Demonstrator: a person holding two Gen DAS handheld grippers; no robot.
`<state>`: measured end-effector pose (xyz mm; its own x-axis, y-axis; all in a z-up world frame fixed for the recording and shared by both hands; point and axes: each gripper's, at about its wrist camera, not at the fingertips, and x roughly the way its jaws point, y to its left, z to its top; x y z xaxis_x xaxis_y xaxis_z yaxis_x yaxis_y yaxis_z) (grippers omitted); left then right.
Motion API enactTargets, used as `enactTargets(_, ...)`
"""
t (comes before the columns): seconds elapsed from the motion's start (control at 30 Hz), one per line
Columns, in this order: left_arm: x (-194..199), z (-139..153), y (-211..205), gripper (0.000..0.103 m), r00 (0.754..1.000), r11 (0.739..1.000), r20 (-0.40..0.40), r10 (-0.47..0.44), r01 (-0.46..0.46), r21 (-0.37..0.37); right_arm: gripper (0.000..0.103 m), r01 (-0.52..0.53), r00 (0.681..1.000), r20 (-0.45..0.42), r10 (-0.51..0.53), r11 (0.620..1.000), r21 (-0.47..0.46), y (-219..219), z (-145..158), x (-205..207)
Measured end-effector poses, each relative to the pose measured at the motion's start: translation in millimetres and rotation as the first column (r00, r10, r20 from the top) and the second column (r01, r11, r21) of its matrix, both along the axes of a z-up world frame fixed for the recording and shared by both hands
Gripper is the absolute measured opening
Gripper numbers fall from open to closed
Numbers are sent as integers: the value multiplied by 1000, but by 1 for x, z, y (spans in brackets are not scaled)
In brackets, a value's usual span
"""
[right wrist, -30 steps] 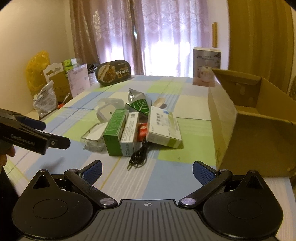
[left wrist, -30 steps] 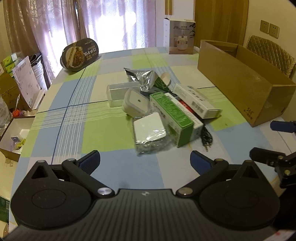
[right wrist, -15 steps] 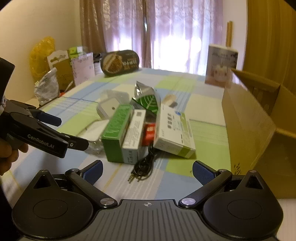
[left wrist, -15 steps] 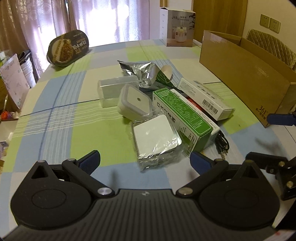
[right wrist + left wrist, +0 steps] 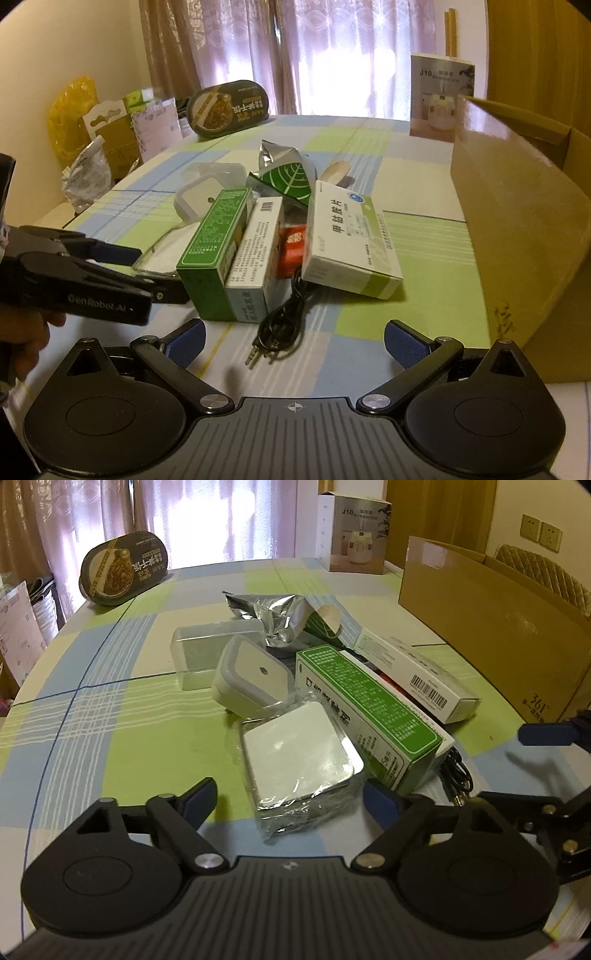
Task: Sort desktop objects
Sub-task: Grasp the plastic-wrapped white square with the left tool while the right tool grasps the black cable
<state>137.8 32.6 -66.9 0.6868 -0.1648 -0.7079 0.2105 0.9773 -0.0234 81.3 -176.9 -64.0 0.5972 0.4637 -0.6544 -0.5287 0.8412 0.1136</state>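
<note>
A pile of desktop objects lies mid-table. Nearest my left gripper is a plastic-wrapped white square box; its near end sits between the open fingers, ungripped. Behind it are a green carton, a white barcode carton, a white lidded container, a translucent box and a foil bag. My right gripper stands open just short of a coiled black cable, with a white medicine carton and a red pack beyond.
A large open cardboard box stands along the table's right side. A dark oval tin and a white appliance carton stand at the far edge. A hand holds the left gripper. Clutter lies past the table's left edge.
Both grippers have moved forward toward the pile. The wrapped white box now lies between the left fingers, and the cable is close under the right gripper. Both stayed open.
</note>
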Motion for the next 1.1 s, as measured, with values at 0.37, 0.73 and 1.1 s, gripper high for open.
enactTargets(0.37, -5, 3, 8, 62, 1000, 1000, 9, 7, -7, 2, 83, -25, 999, -27, 25, 1000, -14, 14, -10, 10)
enactTargets(0.73, 1, -2, 8, 79, 999, 999, 11, 33, -33, -24, 52, -48, 999, -1, 48, 996, -72, 22, -16, 15)
enactTargets(1.1, -10, 3, 6, 51, 1000, 1000, -11, 2, -2, 22, 22, -14, 999, -36, 10, 993, -114, 2, -7, -3)
